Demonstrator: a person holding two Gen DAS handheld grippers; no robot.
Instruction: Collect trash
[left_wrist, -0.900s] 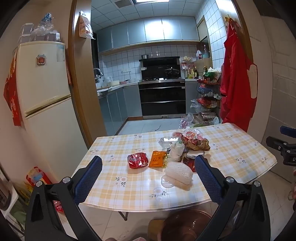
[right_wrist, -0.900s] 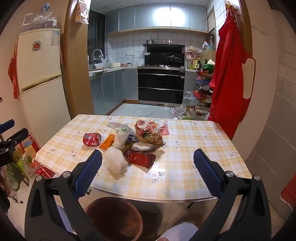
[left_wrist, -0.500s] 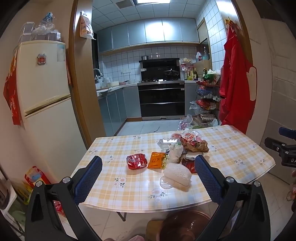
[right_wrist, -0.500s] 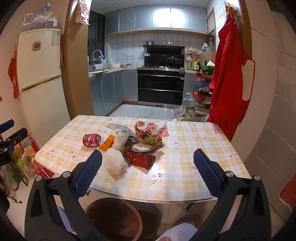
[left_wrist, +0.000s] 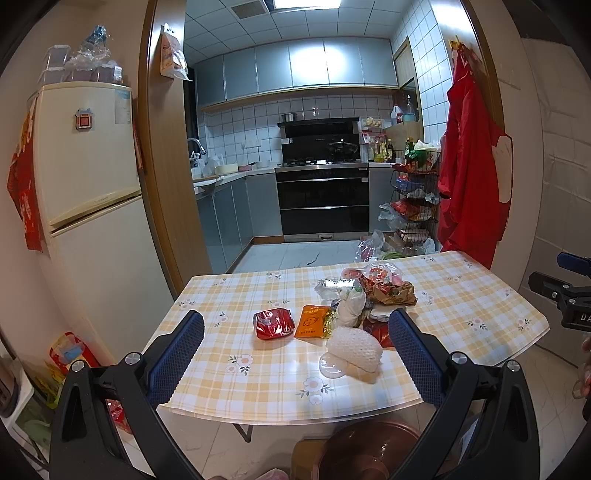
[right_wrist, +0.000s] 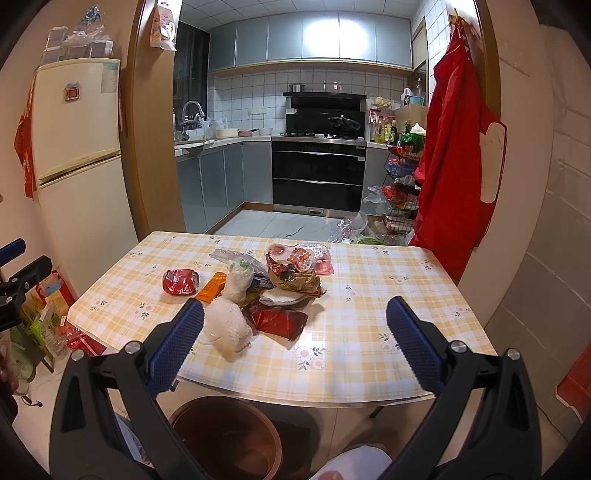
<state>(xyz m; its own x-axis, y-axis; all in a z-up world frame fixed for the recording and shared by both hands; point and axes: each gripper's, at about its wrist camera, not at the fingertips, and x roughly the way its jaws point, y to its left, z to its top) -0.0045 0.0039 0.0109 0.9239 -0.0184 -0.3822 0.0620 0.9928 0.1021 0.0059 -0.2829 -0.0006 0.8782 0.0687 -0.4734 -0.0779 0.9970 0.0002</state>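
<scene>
Well, both left tongs (left_wrist: 295, 345) and right tongs (right_wrist: 294, 334) gape empty. The white foam-net sleeve (left_wrist: 354, 349) lies near the bench's (left_wrist: 480, 295) front edge: light, squashy, best pinched mid-body.

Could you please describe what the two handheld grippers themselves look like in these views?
The left gripper and the right gripper look alike: matte black angular frames with triangular cut-outs, silver round bolts at the joints, and two long fingers faced with dark blue, dimpled pads. No cables or sleeves are visible.
</scene>
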